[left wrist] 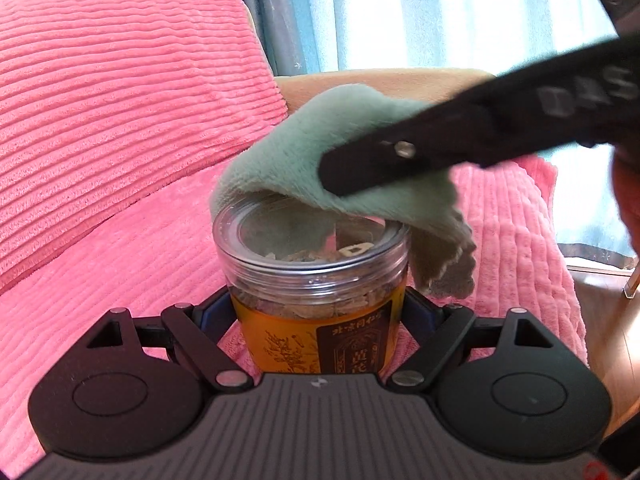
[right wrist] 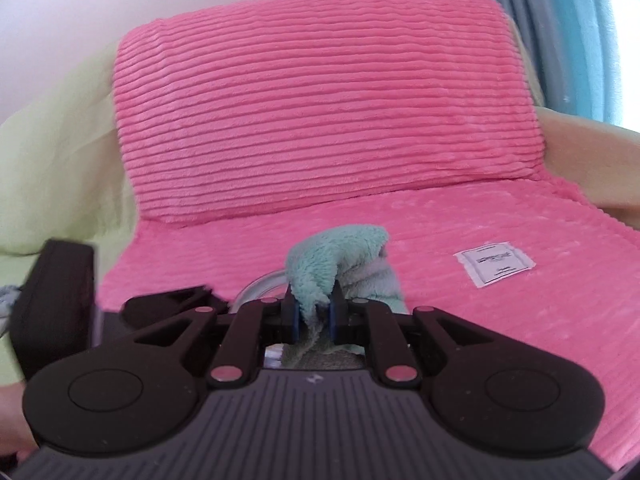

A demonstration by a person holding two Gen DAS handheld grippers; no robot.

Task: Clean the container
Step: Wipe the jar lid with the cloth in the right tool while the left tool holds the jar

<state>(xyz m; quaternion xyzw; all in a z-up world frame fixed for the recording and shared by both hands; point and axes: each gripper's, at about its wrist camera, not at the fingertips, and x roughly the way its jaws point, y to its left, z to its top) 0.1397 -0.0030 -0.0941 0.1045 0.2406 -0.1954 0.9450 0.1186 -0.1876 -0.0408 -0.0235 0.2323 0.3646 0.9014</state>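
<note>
I am holding the jar point(left wrist: 316, 296) in my left claw point(left wrist: 318, 312), and the two fingers are pressing on both sides of it, just under its clear lid. The jar is standing upright, with an orange label and some dry pieces inside, which I am seeing through the lid. My right claw point(right wrist: 313, 312) is gripping the cloth point(left wrist: 316, 164) tightly; its blue pads point(right wrist: 295, 316) are squeezing a fold of the green fabric between them. From the left camera, this claw is coming in from the right above the jar, and the cloth is lying on the back part of the lid and hanging down over the right side of the jar. In the right camera I am seeing only a small curved piece of the clear lid, left of the cloth. Under and behind the jar a pink ribbed blanket point(left wrist: 520, 240) is covering the seat. Right of the jar, on this blanket, a white tag point(right wrist: 494, 263) is lying flat. Behind the jar a pink cushion point(right wrist: 320, 100) is leaning. Farther behind, blue curtains point(left wrist: 400, 12) are hanging.
</note>
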